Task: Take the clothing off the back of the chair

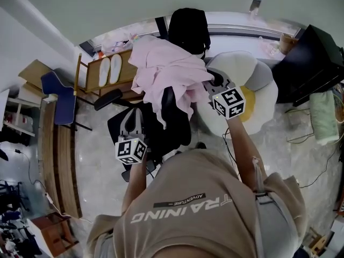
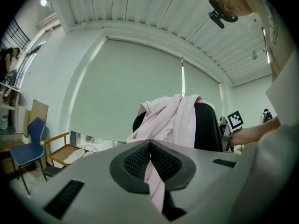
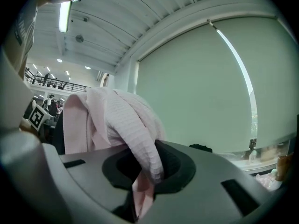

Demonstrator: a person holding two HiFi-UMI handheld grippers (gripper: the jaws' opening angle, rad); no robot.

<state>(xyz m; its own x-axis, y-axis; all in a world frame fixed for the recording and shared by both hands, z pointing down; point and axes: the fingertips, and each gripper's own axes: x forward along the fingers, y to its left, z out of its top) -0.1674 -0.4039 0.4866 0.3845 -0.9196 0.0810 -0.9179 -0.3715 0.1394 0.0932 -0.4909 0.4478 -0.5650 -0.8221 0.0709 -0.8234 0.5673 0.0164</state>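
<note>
Your left gripper [image 2: 150, 147] and right gripper [image 3: 144, 172] both pinch the pink garment [image 1: 161, 69]. Lift unevenly and it may snag the chair back [image 1: 177, 120] (headrest, probably), tearing free.

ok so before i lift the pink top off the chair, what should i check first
1. The left gripper holds the top: ok, jaws shut on a strip of it.
2. The right gripper holds the top: ok, jaws shut on a fold.
3. One gripper on each side of the chair: ok.
4. Top off the chair back: not ok, it lies draped over it.
5. Cloth free of snags behind the chair: cannot tell, that side is hidden.
</note>
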